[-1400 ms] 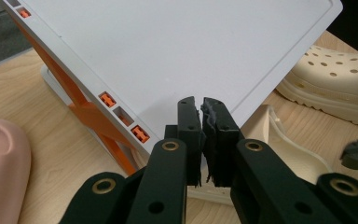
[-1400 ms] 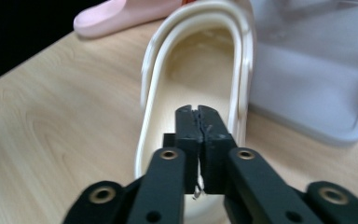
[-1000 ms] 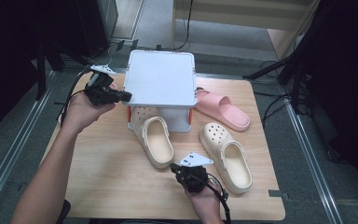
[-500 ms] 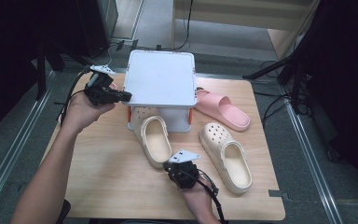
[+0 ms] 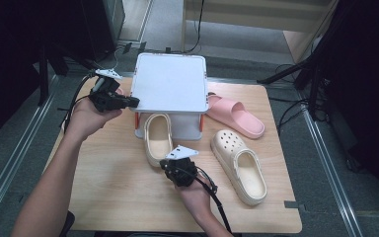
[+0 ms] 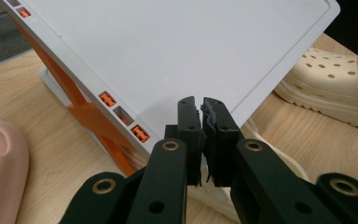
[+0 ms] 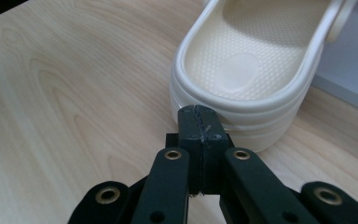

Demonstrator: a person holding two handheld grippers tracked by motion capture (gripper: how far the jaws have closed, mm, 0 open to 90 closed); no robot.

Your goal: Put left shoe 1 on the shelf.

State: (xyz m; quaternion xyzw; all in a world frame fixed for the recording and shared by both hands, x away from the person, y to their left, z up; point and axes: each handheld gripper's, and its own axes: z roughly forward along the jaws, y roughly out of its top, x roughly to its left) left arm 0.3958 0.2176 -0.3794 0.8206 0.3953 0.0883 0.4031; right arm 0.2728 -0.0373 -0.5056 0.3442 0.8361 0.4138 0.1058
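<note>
Cream clog heel at 6 o'clock meets closed, empty right gripper; push straight toward 12 while left gripper, jaws together, steadies white rack.

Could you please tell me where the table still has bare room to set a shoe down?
The wooden table is bare at its near left, between the left forearm and the right gripper. It is crowded around the white rack, the two cream clogs and the pink slide.
</note>
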